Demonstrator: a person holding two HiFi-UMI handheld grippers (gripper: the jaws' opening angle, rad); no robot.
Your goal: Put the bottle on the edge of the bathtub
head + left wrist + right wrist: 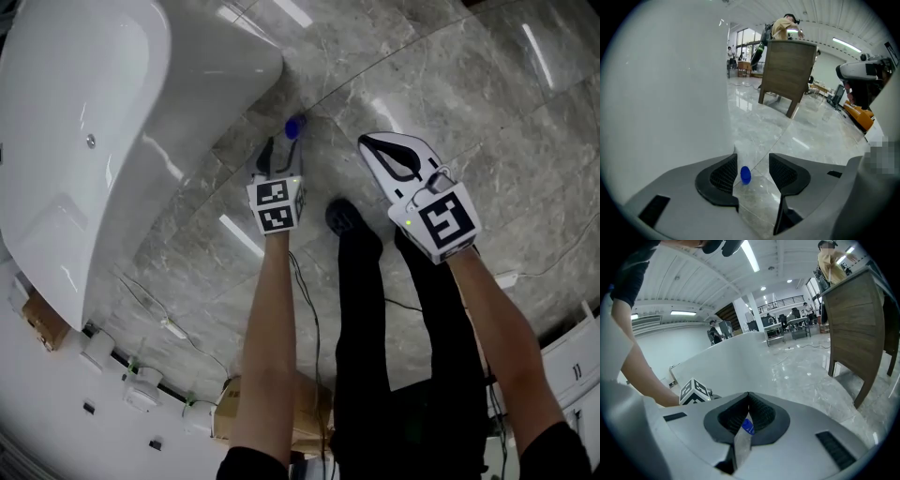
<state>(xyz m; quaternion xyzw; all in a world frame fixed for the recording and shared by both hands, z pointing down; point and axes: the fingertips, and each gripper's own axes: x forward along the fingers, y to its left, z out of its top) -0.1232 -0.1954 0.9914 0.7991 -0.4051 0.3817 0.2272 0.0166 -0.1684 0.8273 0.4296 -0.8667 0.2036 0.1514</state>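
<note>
Currently the reach-to-grasp step: the clear bottle (294, 127) with a blue cap sits on the marble floor (487, 103) just beside the bathtub (84, 141). The left gripper (752, 160) is wide open, with the cap framed between its jaws but untouched. The right gripper (748, 397) is closed and empty. Next it likely needs to advance, clamp the bottle and lift it to the tub edge.

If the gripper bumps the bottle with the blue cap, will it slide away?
Probably yes. The bottle looks small, so it is likely light, and the floor is shiny and smooth. It may also tip or roll, so the open left gripper should close on it gently.
</note>
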